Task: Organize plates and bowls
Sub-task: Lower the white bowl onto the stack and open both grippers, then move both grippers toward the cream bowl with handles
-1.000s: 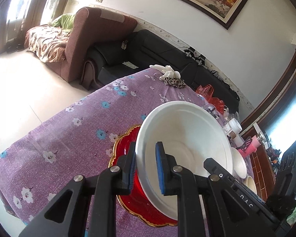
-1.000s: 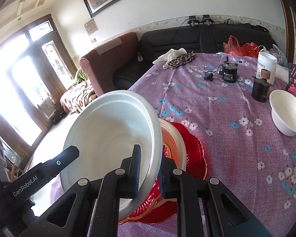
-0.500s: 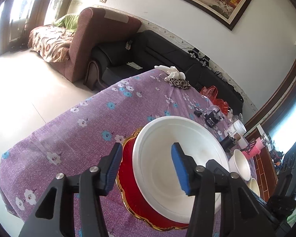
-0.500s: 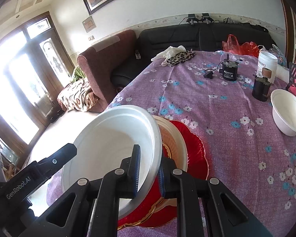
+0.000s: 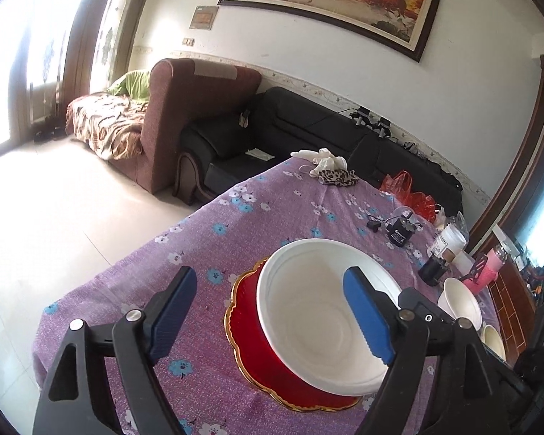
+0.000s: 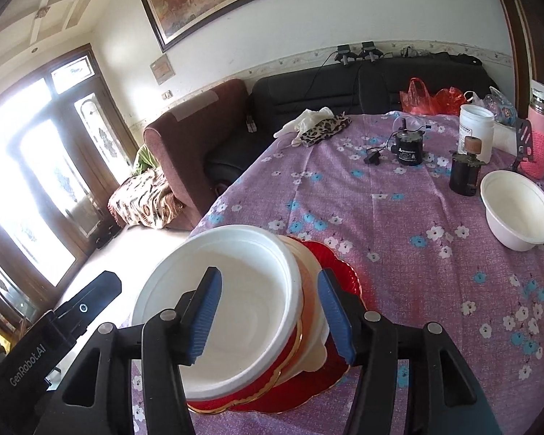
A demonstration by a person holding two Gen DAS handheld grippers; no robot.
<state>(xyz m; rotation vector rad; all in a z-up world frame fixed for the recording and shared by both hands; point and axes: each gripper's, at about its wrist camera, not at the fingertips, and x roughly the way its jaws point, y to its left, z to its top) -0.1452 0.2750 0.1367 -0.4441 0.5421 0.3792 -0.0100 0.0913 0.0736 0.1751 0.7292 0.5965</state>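
A large white bowl [image 5: 322, 311] [image 6: 228, 301] rests on a stack of plates: a red gold-rimmed plate [image 5: 257, 355] [image 6: 333, 264] with a cream plate [image 6: 310, 282] showing between. My left gripper [image 5: 272, 313] is opening. The bowl's near-left rim lies between its blue pads [image 5: 174, 311], and they do not touch it. My right gripper [image 6: 270, 315] is opening too, its pads [image 6: 335, 315] straddling the bowl's right rim without pressing. A smaller white bowl [image 6: 516, 214] [image 5: 458, 301] stands apart at the right.
The purple flowered tablecloth [image 6: 399, 224] ends at a table edge just left of the stack. Farther back stand a dark jar [image 6: 464, 174], a white jar [image 6: 477, 128], a pink bottle [image 6: 538, 137], a black device [image 6: 409, 150] and a leopard cloth [image 6: 322, 128]. Sofas lie beyond.
Both grippers were shut on the big white bowl's rim and held it tilted; both have let go and opened. The bowl now sits level on the plates.
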